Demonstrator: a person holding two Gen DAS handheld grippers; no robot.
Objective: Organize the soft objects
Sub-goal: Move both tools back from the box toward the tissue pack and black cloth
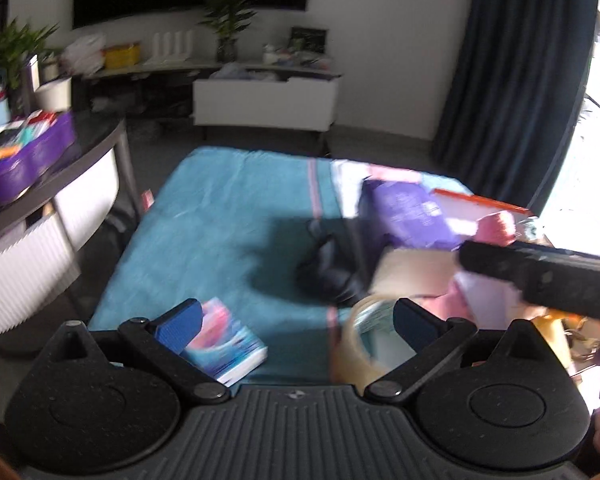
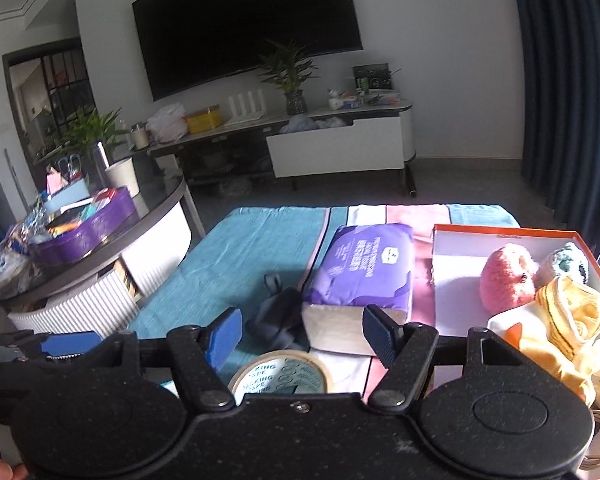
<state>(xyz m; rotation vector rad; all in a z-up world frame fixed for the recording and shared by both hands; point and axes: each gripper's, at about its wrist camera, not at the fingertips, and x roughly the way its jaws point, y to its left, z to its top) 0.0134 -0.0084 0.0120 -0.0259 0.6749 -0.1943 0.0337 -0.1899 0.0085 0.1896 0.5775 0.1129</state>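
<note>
Both sets of jaws wide open, empty; dark cloth (image 2: 278, 320) lies unboxed beside tape roll (image 2: 280, 372); risk: right gripper (image 2: 302, 332) snags tape instead.

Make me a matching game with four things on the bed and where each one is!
Things:
1. pink knitted ball
2. purple tissue pack
3. packing tape roll
4. dark cloth

Places:
A. on the teal cover, left of the tissue pack
B. inside the orange-rimmed box
C. nearest the camera, between the hand-held gripper's fingers
D. lying left of the box

Pairs: 1-B, 2-D, 3-C, 4-A
</note>
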